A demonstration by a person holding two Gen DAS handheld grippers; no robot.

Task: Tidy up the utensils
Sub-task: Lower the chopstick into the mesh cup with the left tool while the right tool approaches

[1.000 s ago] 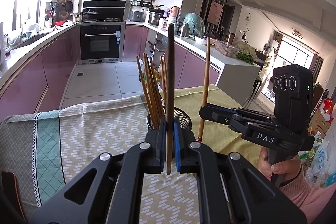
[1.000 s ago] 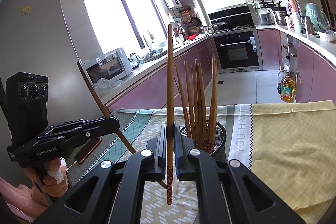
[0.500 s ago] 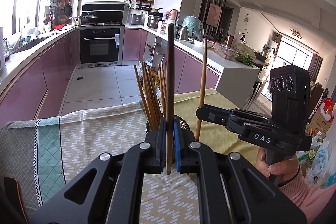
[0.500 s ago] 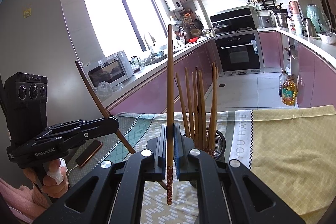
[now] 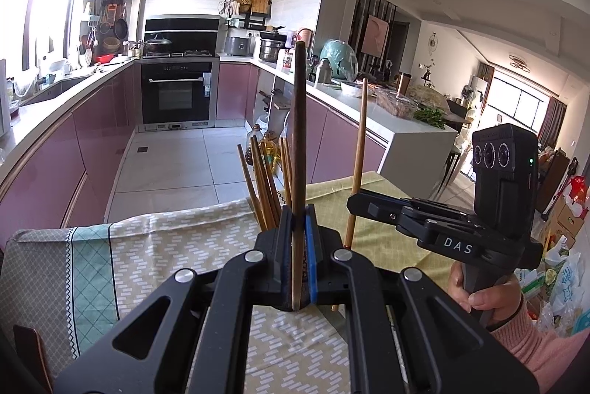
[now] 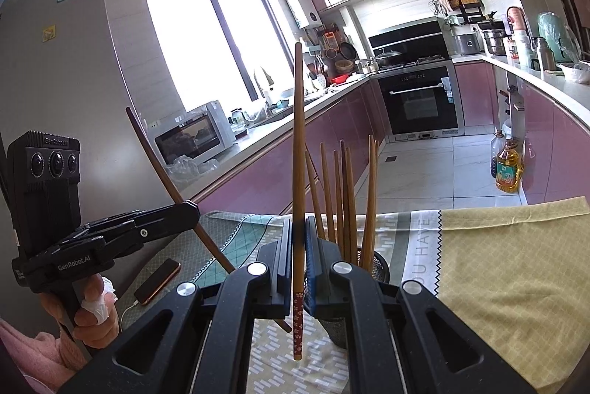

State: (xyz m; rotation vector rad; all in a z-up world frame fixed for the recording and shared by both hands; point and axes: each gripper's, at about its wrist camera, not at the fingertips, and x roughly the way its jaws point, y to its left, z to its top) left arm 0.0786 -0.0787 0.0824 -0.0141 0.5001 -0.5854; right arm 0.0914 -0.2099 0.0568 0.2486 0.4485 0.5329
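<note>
Left gripper point(image 5: 298, 228) clenched on a dark chopstick point(image 5: 298, 135), held upright between the pads, lower tip poking out just below the jaws; seen from the right wrist, tilted, crossing the left jaws at a slant; right gripper point(image 6: 298, 246) clamped on a lighter chopstick point(image 6: 298, 143), upright too, with a red flowered end point(image 6: 298, 324) hanging under the pads; from the left wrist, standing just right of the dark one, pinched at the tip of the right jaws; behind both, a black mesh cup point(image 6: 379, 268) on the tablecloth point(image 6: 509, 265), holding a bunch of brown chopsticks point(image 6: 343, 194) leaning outward; a phone point(image 6: 158, 281) flat on the cloth near the left hand point(image 6: 92, 320); right hand point(image 5: 483, 298) in a pink sleeve gripping its handle; kitchen counters and an oven point(image 5: 177, 91) beyond.
</note>
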